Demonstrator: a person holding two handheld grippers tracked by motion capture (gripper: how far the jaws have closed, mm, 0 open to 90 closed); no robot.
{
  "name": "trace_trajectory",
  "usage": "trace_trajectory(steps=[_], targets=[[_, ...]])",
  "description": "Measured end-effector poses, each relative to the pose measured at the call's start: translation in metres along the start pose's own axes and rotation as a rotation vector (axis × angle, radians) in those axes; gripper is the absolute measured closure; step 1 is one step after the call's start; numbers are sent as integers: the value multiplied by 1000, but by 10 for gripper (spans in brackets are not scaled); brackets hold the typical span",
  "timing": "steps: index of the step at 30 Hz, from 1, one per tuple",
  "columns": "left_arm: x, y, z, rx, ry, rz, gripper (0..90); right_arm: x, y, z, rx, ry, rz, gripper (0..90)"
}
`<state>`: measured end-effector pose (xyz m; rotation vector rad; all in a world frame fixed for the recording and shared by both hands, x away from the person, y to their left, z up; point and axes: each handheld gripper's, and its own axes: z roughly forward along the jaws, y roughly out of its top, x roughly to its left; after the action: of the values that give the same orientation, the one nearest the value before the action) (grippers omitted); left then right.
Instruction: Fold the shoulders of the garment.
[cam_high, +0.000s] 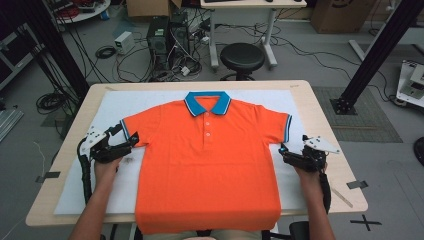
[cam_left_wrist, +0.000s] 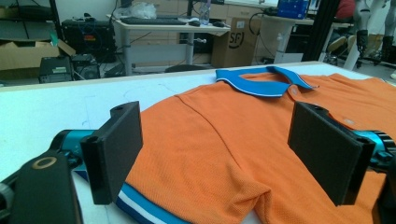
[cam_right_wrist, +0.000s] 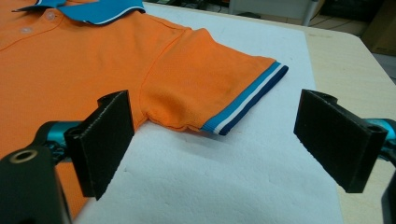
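Observation:
An orange polo shirt (cam_high: 207, 165) with a blue collar (cam_high: 207, 102) lies flat and face up on the white mat (cam_high: 125, 100), its hem hanging over the near table edge. My left gripper (cam_high: 131, 141) stands open at the shirt's left sleeve cuff (cam_high: 125, 129). In the left gripper view the open gripper (cam_left_wrist: 219, 154) has the sleeve and shoulder (cam_left_wrist: 219, 154) lying between and below the jaws, no pad pressing. My right gripper (cam_high: 283, 151) is open beside the right sleeve (cam_high: 280, 125). In the right gripper view the gripper (cam_right_wrist: 215, 140) faces the striped cuff (cam_right_wrist: 247, 100).
The wooden table (cam_high: 330, 125) ends close to the right gripper. Beyond the far edge stand a black stool (cam_high: 242, 57), a white desk (cam_high: 240, 20), computer cases (cam_high: 167, 35) and floor cables. Black frame posts (cam_high: 380, 45) rise at the right and left.

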<state>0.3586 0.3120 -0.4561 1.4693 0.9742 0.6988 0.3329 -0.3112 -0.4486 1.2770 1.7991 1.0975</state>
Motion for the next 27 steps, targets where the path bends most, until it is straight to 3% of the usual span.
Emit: trace_trajectory(steps=[4, 8, 17, 22, 23, 24, 27], targets=[[0, 0, 1, 6, 7, -2, 180, -1, 0, -1, -7, -1, 12, 121], [1, 0, 1, 12, 5, -8, 180, -3, 1, 2, 19, 8, 22, 120], [1, 1, 1, 13, -3, -6, 180, -1, 2, 3, 32, 6, 4, 121], [0, 1, 2, 18, -10, 6, 180, 1, 3, 2, 52, 30, 56, 121], [0, 1, 2, 18, -10, 6, 180, 1, 3, 2, 52, 30, 56, 121], [0, 1, 2, 20, -12, 3, 180, 3, 5, 2, 59, 38, 65, 178], [1, 1, 2, 20, -14, -1, 180, 8, 11, 1, 54, 37, 63, 177]])
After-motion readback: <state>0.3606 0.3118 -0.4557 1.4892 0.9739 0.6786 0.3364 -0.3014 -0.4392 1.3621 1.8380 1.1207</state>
